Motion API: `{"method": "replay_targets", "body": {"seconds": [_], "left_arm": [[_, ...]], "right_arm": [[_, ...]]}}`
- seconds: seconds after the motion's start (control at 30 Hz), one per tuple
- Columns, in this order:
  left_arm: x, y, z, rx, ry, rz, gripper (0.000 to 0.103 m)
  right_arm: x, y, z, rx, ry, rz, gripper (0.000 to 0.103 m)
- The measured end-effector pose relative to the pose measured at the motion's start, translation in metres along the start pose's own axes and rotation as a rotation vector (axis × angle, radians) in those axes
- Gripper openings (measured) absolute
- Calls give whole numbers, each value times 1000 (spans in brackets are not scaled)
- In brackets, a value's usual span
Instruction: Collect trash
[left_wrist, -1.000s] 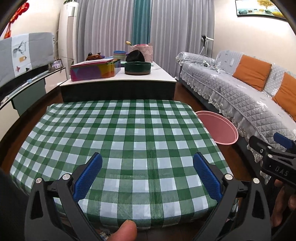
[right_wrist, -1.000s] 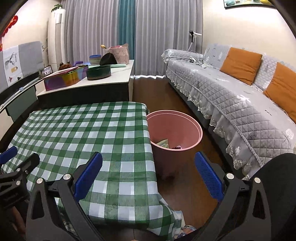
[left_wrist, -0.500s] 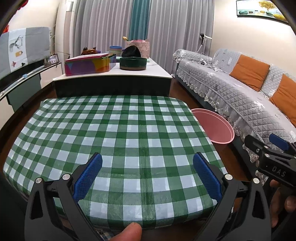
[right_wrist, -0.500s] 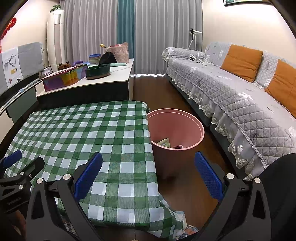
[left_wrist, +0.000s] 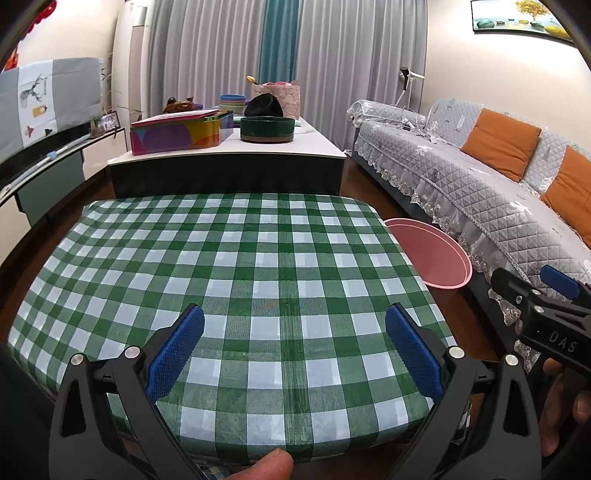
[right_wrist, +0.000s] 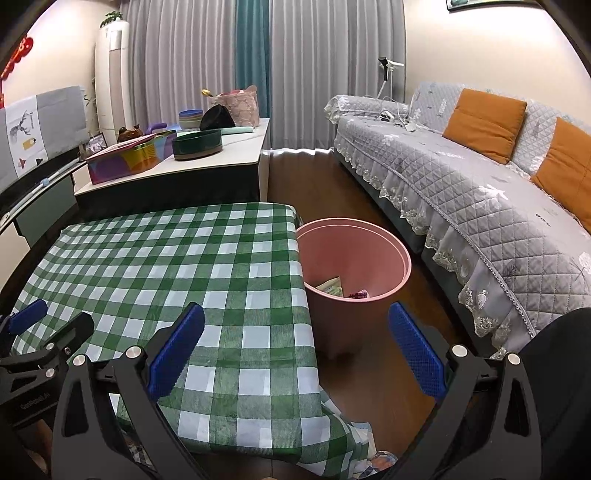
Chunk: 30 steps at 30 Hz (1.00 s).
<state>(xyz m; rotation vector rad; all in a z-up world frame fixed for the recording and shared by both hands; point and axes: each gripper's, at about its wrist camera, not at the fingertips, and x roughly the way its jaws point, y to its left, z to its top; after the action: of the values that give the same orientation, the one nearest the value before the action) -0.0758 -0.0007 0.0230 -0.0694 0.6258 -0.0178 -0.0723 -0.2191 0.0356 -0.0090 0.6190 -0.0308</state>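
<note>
A pink bin (right_wrist: 354, 258) stands on the floor at the right side of the green-checked table (right_wrist: 166, 258); a greenish wrapper (right_wrist: 331, 286) and a small purple scrap (right_wrist: 357, 294) lie inside it. The left wrist view shows the same pink bin (left_wrist: 432, 258) beyond the table's right edge. My left gripper (left_wrist: 293, 350) hangs open over the near part of the bare cloth (left_wrist: 229, 258), holding nothing. My right gripper (right_wrist: 295, 350) is open too, empty, above the table's near right corner and the floor. No trash lies on the cloth.
A low white-topped cabinet (left_wrist: 229, 158) behind the table carries a coloured box (left_wrist: 181, 131), a dark green bowl (left_wrist: 267, 129) and other items. A grey quilted sofa (right_wrist: 480, 192) with orange cushions runs along the right. Wooden floor (right_wrist: 369, 362) lies between bin and sofa.
Both grippers have drifted slightly, so the table sits a little lower and farther in both views. Their jaws stay open and nothing was picked up or dropped.
</note>
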Motion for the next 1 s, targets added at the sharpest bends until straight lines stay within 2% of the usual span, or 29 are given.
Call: {"method": "replay_targets", "body": {"seconds": [1.0], "left_arm": [[1, -2, -1, 6, -7, -8, 95]], "right_arm": [[1, 1, -1, -5, -1, -2, 98]]}}
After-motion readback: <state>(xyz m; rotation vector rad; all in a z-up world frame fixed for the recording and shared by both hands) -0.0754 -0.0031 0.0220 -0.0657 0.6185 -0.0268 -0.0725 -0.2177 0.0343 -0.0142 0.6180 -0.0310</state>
